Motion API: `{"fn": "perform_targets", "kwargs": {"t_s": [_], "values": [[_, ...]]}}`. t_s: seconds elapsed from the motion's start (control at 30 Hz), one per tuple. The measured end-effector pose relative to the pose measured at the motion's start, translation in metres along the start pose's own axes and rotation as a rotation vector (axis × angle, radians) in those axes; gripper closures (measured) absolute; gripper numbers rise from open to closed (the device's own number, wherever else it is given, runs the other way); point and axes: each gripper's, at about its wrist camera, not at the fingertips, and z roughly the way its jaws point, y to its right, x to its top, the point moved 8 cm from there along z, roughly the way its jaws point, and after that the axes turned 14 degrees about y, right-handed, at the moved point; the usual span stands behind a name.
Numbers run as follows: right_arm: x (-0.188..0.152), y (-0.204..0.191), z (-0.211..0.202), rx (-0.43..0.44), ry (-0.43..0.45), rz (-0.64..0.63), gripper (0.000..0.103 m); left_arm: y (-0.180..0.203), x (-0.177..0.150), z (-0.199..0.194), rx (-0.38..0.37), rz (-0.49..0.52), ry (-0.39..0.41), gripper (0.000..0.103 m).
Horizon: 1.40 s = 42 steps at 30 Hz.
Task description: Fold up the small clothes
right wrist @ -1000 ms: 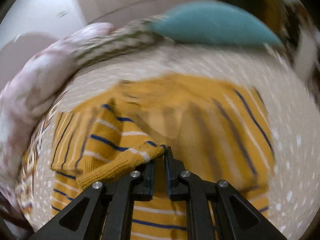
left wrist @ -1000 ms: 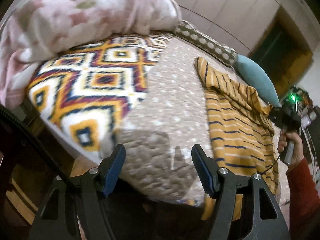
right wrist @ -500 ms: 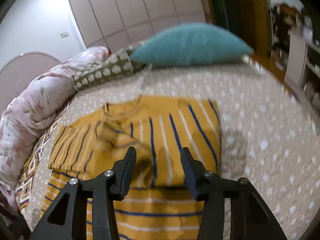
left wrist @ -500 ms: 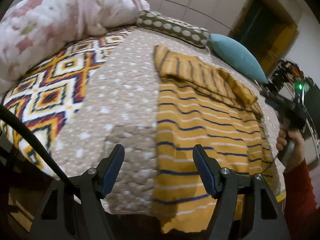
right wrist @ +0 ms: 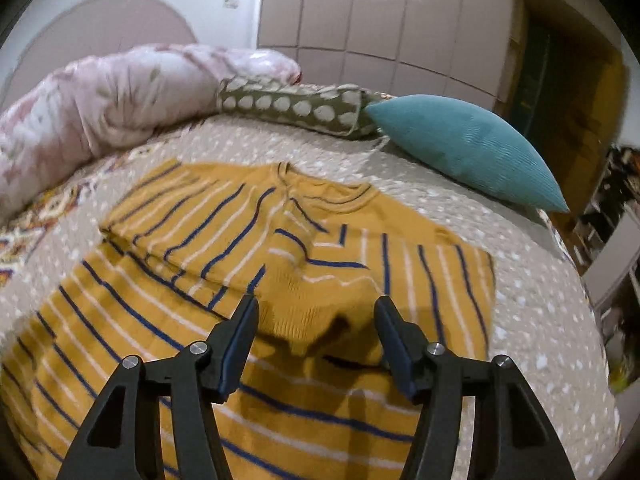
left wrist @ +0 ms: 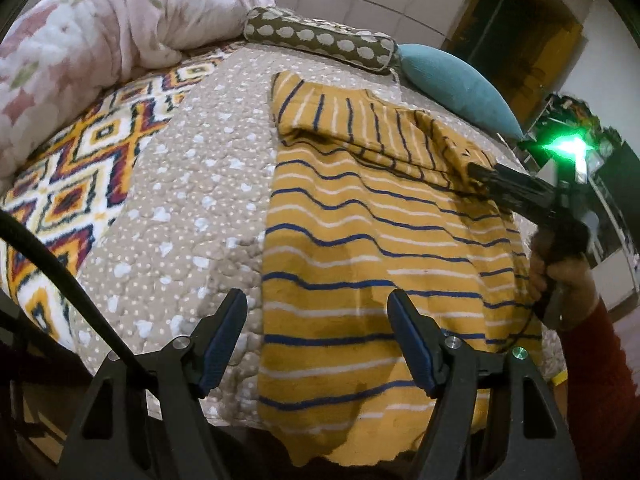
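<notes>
Mustard-striped sweater [right wrist: 248, 320] lies on the bed [left wrist: 180, 184], sleeves folded in. Right gripper [right wrist: 316, 338], jaws just opened and empty, and left gripper [left wrist: 316, 336], spread, hover; the loose, slightly blurred sleeve may slip undone.

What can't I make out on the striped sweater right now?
- Striped sweater hem, left wrist view: drops over the bed's near edge, partly behind the left claw.
- Its right-hand side, same view: behind the right claw.
- Near left part, right wrist view: blurred and cut by the frame edge.
</notes>
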Motion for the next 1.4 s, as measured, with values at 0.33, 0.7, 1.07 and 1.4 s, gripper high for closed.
{"fn": "perform_targets", "kwargs": {"t_s": [0.33, 0.7, 1.07, 1.4], "values": [[-0.006, -0.015, -0.01, 0.049, 0.017, -0.06, 0.032, 0.009, 0.002, 0.007, 0.012, 0.027, -0.022, 0.031], [0.001, 0.054, 0.006, 0.049, -0.005, 0.333, 0.098, 0.013, 0.01, 0.017, 0.045, 0.044, -0.028, 0.031], [-0.038, 0.179, 0.036, -0.024, -0.125, 0.828, 0.098, 0.012, 0.029, 0.051, 0.056, 0.056, -0.039, 0.031], [-0.032, 0.21, 0.03, -0.019, -0.077, 0.878, 0.063, 0.012, 0.027, 0.062, 0.05, 0.061, -0.062, 0.031]]}}
